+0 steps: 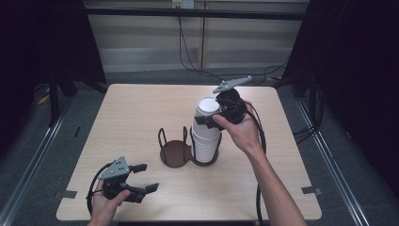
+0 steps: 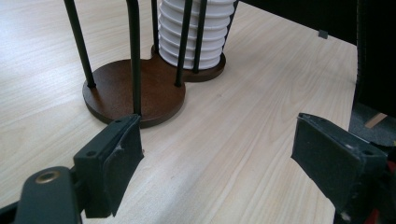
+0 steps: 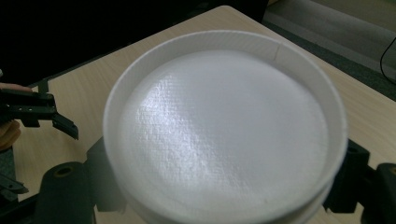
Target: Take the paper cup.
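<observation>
A tall stack of upturned white paper cups (image 1: 205,139) stands in the right ring of a brown two-ring wire holder (image 1: 175,154); the left ring is empty. My right gripper (image 1: 207,119) reaches in from the right and is shut on the top cup (image 1: 208,106) of the stack. In the right gripper view that cup's round bottom (image 3: 224,126) sits between the two jaws of the right gripper (image 3: 224,191). My left gripper (image 1: 149,177) rests low at the front left of the table, open, with nothing between its jaws. The left gripper (image 2: 215,158) faces the holder base (image 2: 135,91) and the cups (image 2: 194,32).
The light wooden table (image 1: 136,108) has dark floor and curtains around it. Cables hang behind the far edge. The left gripper (image 3: 46,112) appears small at the left of the right gripper view. Bare wood lies between the holder and the left gripper.
</observation>
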Demonstrator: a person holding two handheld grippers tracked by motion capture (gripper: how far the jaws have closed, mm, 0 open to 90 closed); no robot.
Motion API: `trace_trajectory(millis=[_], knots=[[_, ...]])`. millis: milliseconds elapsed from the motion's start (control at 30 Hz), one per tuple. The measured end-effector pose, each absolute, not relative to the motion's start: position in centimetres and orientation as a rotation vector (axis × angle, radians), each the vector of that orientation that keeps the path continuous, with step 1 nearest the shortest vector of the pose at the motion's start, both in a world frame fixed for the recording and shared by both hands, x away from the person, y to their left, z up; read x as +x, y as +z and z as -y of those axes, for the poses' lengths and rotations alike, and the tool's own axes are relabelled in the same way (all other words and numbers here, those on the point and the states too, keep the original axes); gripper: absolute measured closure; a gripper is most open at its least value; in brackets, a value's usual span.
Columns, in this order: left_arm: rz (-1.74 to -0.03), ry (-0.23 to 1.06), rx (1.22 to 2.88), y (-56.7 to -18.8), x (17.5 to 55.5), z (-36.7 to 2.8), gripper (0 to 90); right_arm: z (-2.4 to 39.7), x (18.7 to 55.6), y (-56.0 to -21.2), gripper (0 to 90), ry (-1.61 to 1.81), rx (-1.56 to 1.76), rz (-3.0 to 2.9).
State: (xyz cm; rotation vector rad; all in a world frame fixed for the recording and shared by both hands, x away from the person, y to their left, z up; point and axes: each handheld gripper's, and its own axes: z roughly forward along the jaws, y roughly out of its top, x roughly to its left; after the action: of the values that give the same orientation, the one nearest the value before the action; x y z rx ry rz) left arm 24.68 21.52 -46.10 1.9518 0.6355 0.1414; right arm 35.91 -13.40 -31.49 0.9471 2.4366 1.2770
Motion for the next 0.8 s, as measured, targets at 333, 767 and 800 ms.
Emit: trace_trajectory(millis=[333,767,800], knots=[[-0.631,0.139,1.955,-46.1,24.7,-21.4,16.0,14.0,35.5,-30.9,21.9,1.353,0.95,-2.382],[-0.639,0.133,1.957,-46.2,24.7,-21.4,16.0,14.5,35.0,-30.0,22.2,1.415,0.935,-2.335],[-0.639,0.133,1.957,-46.2,24.7,-21.3,16.0,14.6,34.9,-29.9,22.2,1.42,0.932,-2.327]])
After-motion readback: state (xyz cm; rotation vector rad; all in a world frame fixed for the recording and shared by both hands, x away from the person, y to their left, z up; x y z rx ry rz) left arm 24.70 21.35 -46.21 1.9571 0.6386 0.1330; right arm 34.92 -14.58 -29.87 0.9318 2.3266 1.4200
